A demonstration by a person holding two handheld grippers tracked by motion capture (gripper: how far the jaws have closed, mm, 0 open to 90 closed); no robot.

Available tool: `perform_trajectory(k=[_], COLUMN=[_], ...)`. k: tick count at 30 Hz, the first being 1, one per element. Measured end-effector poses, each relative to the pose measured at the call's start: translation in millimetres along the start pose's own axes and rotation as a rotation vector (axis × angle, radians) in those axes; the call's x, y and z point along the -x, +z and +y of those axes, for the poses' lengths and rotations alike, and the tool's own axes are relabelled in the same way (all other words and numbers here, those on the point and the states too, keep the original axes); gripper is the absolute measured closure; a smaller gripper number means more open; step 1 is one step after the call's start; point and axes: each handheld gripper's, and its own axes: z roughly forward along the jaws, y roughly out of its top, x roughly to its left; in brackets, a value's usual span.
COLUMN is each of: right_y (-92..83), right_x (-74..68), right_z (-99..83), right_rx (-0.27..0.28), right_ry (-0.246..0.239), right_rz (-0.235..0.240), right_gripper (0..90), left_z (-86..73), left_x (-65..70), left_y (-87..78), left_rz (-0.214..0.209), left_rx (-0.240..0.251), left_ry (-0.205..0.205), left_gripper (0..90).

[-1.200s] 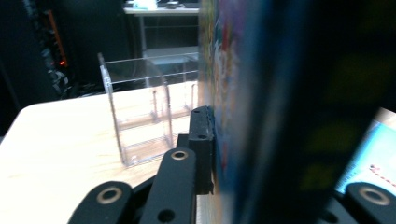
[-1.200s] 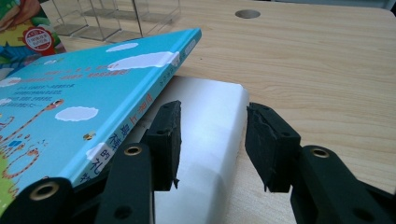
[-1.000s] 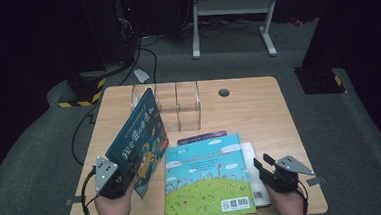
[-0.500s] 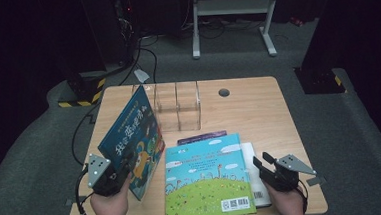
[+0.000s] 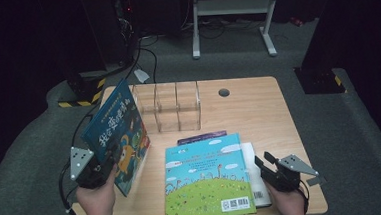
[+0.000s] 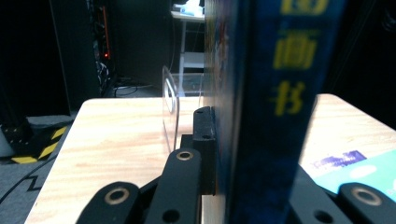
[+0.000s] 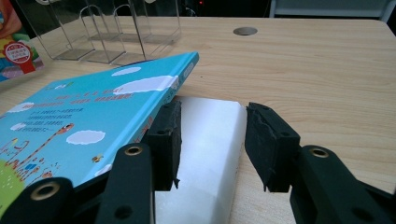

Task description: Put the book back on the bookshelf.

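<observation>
At lower left of the high view your left gripper (image 5: 102, 165) clamps the blue book (image 5: 117, 129), lifted and tilted over the table (image 5: 258, 108). Only its own view shows the spine (image 6: 280, 93) upright between the jaws, the rack (image 6: 170, 100) behind. At lower right, your right gripper (image 5: 267, 170) stands half open; its view shows the white block (image 7: 210, 144) between the jaws, beside the sky-blue book (image 7: 93, 121).

The wooden table (image 5: 259, 113) bears a clear acrylic rack (image 5: 168, 106), a purple-edged book (image 5: 201, 137) and a white block (image 5: 255, 176).
</observation>
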Motion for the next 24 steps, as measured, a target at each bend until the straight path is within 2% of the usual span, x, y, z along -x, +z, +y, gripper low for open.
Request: perform_trajectory(k=[6, 12, 17, 24], right_y=[0.1, -0.6, -0.4, 0.3], right_x=[0.0, 0.9, 1.2, 2.4], right_z=[-0.5, -0.6, -0.9, -2.6], right_rx=[0.000, 0.003, 0.002, -0.003], right_ry=[-0.002, 0.000, -0.002, 0.004], right_rz=[0.001, -0.002, -0.001, 0.005], right_gripper=[56.1, 56.1, 56.2, 56.7], left_z=[15.4, 28.4, 32.4, 25.6], left_x=[3.6, 11.2, 14.8, 13.1], left_y=[12.1, 32.2, 50.9, 69.3], left_rz=[0.010, 0.020, 0.031, 0.049], left_rx=[0.013, 0.026, 0.023, 0.007], left_ry=[0.024, 0.035, 0.040, 0.020], left_gripper=[83.4, 83.4, 83.4, 83.4])
